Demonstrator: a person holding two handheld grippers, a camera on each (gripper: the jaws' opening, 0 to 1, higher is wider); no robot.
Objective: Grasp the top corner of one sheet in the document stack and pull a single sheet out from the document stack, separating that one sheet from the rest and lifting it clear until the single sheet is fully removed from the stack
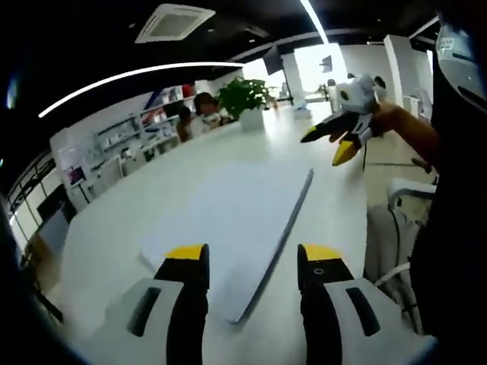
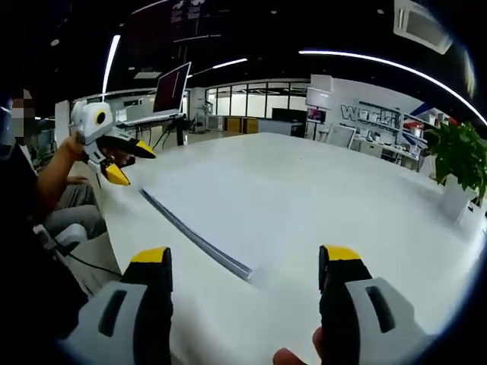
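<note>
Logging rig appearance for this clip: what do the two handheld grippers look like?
Both grippers, left gripper and right gripper, have black jaws with yellow tips on light grey bodies with dark slots. Seen from the other view, each has a white housing.

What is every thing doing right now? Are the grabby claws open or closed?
Left gripper: open, holding nothing.
Right gripper: open, holding nothing.
Document stack: lying flat on the table, untouched, no sheet pulled out.
Potted plant: standing upright at the table's far end.
</note>
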